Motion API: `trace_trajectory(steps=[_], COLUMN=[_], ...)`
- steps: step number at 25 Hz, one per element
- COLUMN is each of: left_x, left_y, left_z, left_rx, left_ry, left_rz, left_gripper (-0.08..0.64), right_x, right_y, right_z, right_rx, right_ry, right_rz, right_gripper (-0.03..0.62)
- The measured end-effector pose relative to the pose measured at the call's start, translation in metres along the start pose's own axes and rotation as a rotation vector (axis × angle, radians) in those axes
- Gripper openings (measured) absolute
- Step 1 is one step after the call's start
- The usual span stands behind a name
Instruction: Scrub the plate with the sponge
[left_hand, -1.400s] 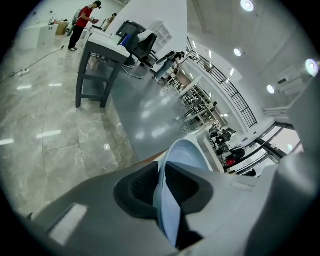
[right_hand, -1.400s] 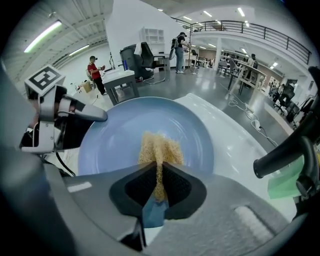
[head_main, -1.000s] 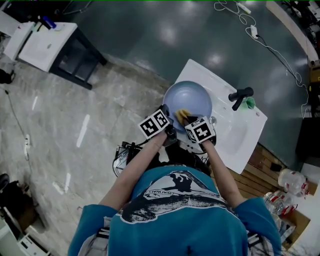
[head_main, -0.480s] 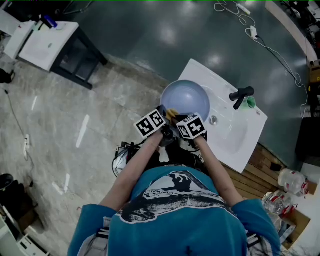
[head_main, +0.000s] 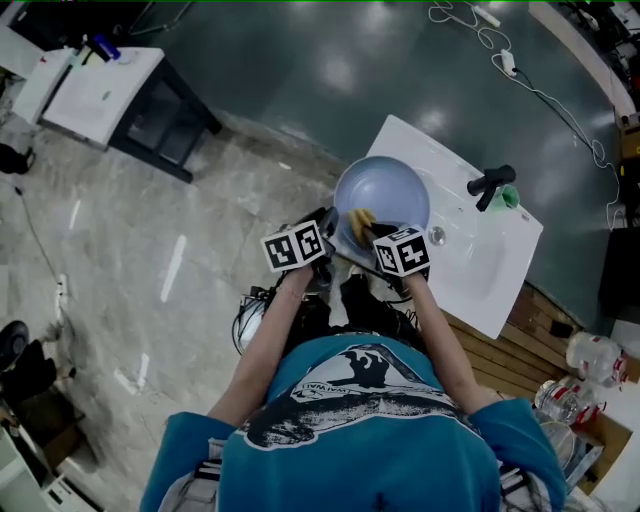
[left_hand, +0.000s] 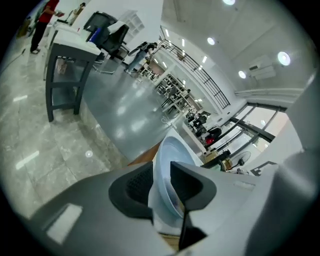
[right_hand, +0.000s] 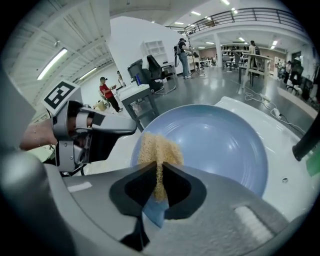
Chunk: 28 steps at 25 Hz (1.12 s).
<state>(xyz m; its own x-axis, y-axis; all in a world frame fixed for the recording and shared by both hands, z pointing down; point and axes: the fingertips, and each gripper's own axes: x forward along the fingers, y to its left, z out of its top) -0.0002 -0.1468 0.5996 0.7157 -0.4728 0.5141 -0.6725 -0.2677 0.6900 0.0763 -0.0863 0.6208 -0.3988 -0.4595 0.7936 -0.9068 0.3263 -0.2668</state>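
Nearest the person, the right tongs (right_hand: 159, 184) are clamped on the sponge (right_hand: 157, 149), whose yellow face lies at the near rim of the plate (right_hand: 220, 142). Just beside them the left tongs (left_hand: 161, 186) straddle that same rim. Their jaws have just been opening and now stand apart, with the rim loose between them rather than pinched.

That is the chief risk. With no steadying grip, a firm stroke of the sponge would likely push the plate instead of scrubbing it. The plate sits at the near left corner of the sink (head_main: 480, 285) and seems to overhang its edge. A shove toward that side could tip it off to the floor (head_main: 170, 260). A shove the other way would slide it across the basin toward the tap (head_main: 488, 186) at the far edge.

The sponge is held only by a thin pinch low down, so hard pressure may fold it or drag it out of the jaws. Whether the plate lies flat or is propped on its rim I cannot tell.
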Motion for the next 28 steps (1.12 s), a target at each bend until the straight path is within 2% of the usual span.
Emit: trace_trajectory(steps=[3,9,18,23,28], left_x=[-0.02,-0.062,-0.128,-0.155,-0.164], left_y=[-0.007,-0.033,-0.06,-0.064,-0.07], left_z=[0.007,0.006,-0.003,-0.018,-0.042], left_rx=[0.085,0.252,0.502,0.612,0.686], left_ry=[-0.012,-0.005,0.004,0.022,0.048], left_rz=[-0.035,-0.14,-0.273,-0.29,-0.309], left_gripper=[0.094,0.094,0.089,0.081,0.08], right_x=[-0.013,-0.049,-0.099,-0.117,-0.129], right_y=[0.0,0.008,0.067,0.096,0.109], right_z=[0.01,0.032,0.031,0.016,-0.008], right_rx=[0.044,0.11,0.204,0.26,0.28], right_ry=[-0.066,-0.216,-0.413,-0.465,-0.461], right_rz=[-0.027,-0.065,-0.069,-0.079,-0.101], right_gripper=[0.034,0.034,0.034,0.034,0.034])
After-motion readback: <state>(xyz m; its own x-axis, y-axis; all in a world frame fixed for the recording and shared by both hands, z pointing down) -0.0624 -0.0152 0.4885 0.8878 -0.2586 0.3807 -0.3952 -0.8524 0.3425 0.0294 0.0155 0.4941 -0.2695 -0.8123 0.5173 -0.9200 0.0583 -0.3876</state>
